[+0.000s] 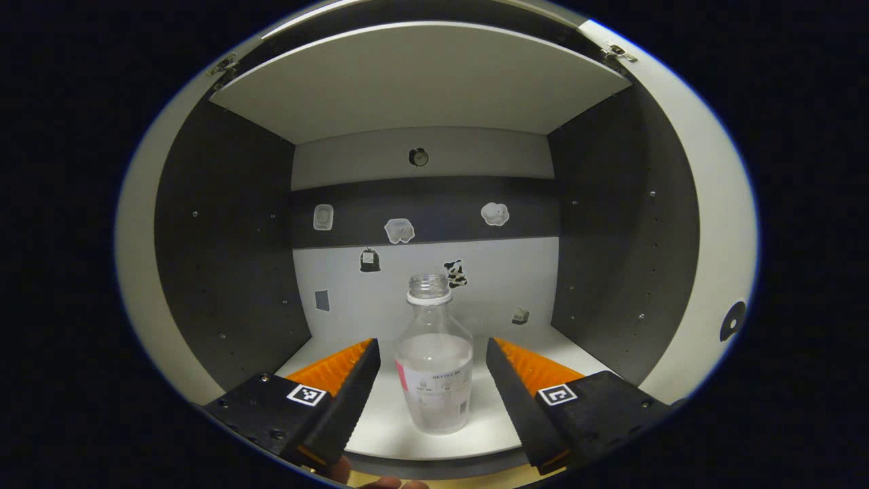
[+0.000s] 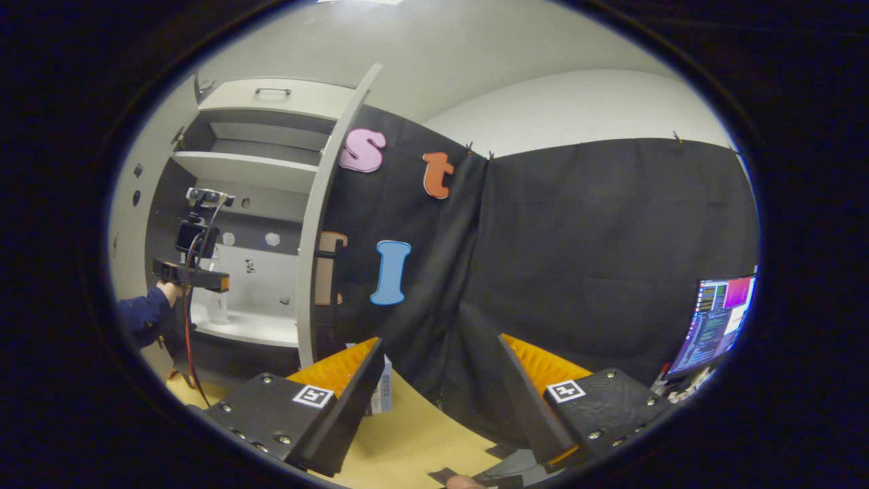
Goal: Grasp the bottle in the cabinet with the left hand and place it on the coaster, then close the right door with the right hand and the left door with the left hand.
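Bare shelf [image 1: 380, 428] flanks the bottle [image 1: 434, 367]; cabinet walls [image 1: 224, 258] stand well aside.

My left gripper [image 1: 432, 380] and right gripper [image 2: 438, 401] carry black screwed blocks with square markers; beside the cabinet [image 2: 309, 224], my dark blue sleeve [image 2: 141, 316] and a red cable [image 2: 187, 326].

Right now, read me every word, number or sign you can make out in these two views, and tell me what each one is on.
No text is clear enough to quote.
Label on the bottle: print too small and blurred.
Stickers on the cabinet back wall: too small to read.
Monitor: text too small.
Square markers: coded patterns, no words.
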{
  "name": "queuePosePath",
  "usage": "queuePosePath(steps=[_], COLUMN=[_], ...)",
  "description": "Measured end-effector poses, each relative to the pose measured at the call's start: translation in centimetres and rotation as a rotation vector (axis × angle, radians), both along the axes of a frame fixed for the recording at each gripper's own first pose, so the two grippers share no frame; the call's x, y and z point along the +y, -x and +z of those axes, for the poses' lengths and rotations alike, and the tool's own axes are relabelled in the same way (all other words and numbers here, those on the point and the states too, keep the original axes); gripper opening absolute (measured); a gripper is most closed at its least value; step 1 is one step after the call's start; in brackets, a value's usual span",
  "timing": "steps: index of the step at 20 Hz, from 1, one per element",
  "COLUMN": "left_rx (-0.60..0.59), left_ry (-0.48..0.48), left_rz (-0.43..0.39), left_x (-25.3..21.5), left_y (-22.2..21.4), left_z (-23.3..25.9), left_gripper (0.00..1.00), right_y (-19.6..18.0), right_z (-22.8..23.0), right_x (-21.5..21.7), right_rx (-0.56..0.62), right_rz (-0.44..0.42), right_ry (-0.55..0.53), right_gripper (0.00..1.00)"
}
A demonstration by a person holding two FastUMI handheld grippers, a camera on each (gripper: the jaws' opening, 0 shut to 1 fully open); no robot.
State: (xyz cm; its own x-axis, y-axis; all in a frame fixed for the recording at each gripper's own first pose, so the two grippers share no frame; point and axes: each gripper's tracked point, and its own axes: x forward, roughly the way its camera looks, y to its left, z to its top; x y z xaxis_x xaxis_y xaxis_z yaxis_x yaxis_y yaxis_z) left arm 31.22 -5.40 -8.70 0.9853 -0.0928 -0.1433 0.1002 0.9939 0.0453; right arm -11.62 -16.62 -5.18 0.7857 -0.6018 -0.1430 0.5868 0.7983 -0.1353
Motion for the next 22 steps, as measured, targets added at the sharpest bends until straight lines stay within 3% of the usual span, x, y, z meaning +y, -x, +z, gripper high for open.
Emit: queuePosePath(steps=[4,6,12,22], left_rx=[0.016,0.021,0.039,0.062], left_ry=[0.059,0.07,0.102,0.104], left_rz=[0.0,0.001,-0.048,-0.112], left_x=[-1.0,-1.4,-1.8,1.0], left_y=[-1.4,-1.4,2.0,13.5], left_z=[-0.3,-0.5,0.0,-0.3], left_gripper=[0.97,0.76,0.76,0.76], right_y=[1.1,1.2,0.7,-3.3], right_z=[-0.1,-0.1,-0.7,-1.4], right_x=[-0.3,-0.4,-0.5,2.2], right_rx=[0.005,0.006,0.013,-0.009], right_rz=[-0.032,-0.032,0.026,0.259], right_ry=[-0.005,-0.003,-0.022,-0.072], right_gripper=[0.99,0.98,0.99,0.98])
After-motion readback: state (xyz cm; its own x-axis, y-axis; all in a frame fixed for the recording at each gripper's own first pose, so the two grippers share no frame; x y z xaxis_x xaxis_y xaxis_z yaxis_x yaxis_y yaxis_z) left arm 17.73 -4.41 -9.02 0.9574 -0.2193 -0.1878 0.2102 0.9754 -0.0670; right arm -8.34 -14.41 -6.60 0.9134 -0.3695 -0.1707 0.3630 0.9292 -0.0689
